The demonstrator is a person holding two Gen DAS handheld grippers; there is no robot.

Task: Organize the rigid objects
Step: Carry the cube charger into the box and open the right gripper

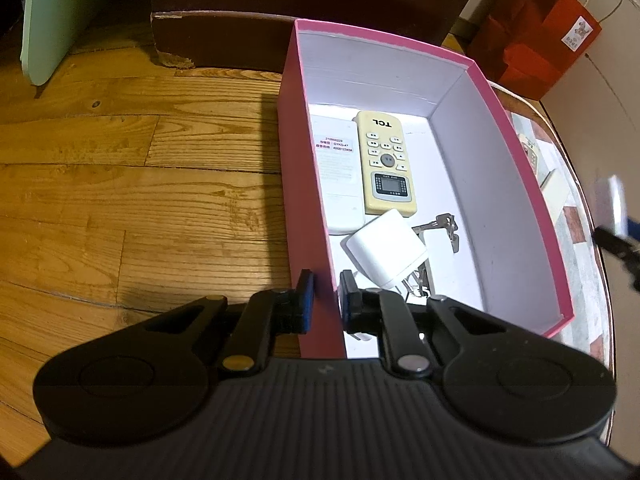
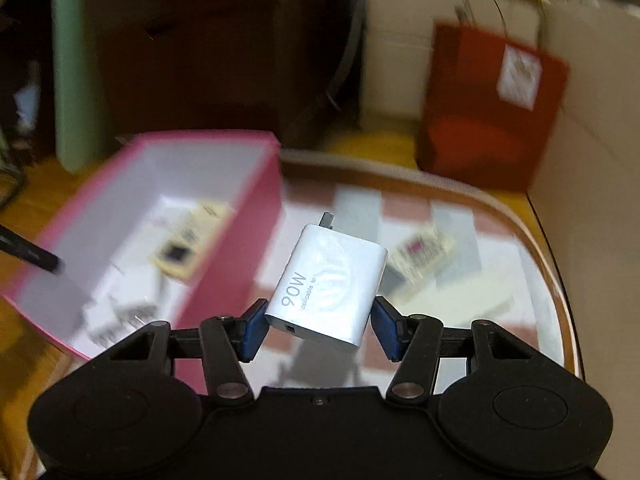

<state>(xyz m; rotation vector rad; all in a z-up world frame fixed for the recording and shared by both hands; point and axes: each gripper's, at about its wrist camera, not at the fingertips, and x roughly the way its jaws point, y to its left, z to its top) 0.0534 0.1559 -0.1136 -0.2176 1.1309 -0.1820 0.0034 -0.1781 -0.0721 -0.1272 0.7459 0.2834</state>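
- Looking through your left wrist view first: your left gripper (image 1: pixel 325 300) has its blue pads (image 1: pixel 306 296) pinched on the near wall of the pink box (image 1: pixel 308 208), one finger outside, one inside, steadying it.
- Inside that white-lined box lie a cream remote (image 1: pixel 386 162), a white remote (image 1: pixel 338 172) face-down beside it, a white plug adapter (image 1: pixel 386 252) and a bunch of keys (image 1: pixel 442 228).
- Stiff card walls, smooth matte faces; judging by that, the box should hold its shape under your pinch.
- Over to the right wrist view, blurred: your right gripper (image 2: pixel 320 326) clamps the white charger (image 2: pixel 330 286) across its flat sides near the port end, prongs pointing away, above the checked tabletop (image 2: pixel 472 312), just beside the box.
- That charger is a glossy rounded plastic block; I'd call it rigid, dense for its size and slippery, and it sits tilted between the pads, so grip the broad flats squarely.
- Another cream remote (image 2: pixel 422 250) waits on the table, hard and slim.
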